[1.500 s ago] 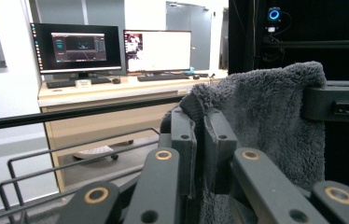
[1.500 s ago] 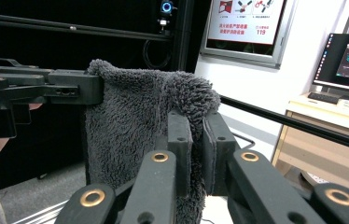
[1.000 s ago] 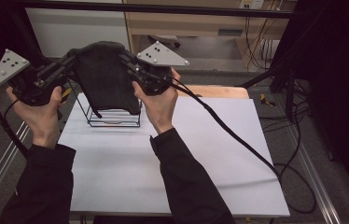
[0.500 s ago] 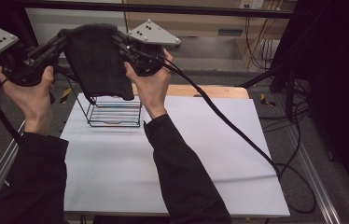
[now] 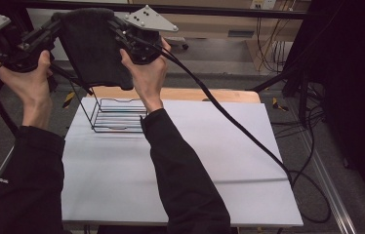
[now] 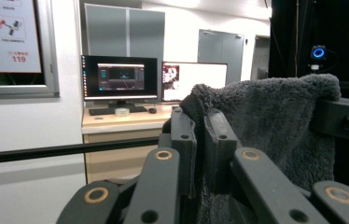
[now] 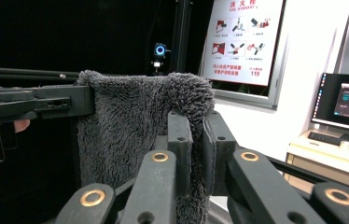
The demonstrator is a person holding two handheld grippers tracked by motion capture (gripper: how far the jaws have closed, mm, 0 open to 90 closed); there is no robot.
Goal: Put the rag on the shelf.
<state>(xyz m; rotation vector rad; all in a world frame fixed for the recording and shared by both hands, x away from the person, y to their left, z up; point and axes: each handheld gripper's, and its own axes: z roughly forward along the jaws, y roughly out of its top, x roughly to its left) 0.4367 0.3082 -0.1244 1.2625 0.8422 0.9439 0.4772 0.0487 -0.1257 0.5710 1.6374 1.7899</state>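
A dark grey fleecy towel (image 5: 95, 48) hangs stretched between my two grippers, high above a black wire rack (image 5: 117, 117) on the white table (image 5: 219, 156). My left gripper (image 5: 58, 24) is shut on the towel's left top corner. In the left gripper view its jaws (image 6: 200, 126) pinch the fleece (image 6: 266, 121), with the other gripper (image 6: 345, 119) at the far side. My right gripper (image 5: 117, 24) is shut on the right top corner. The right gripper view has its jaws (image 7: 196, 126) clamped on the towel (image 7: 130, 121), and the left gripper (image 7: 37, 105) beyond.
The right gripper's cable (image 5: 239, 131) trails across the table to the floor at the right. A wooden board (image 5: 219, 95) lines the table's far edge. Beyond stand a desk with monitors (image 6: 119, 79) and a wall poster (image 7: 247, 37).
Both hands have risen with the towel held between them, and its lower edge now hangs well above the wire rack. The grips have not changed.
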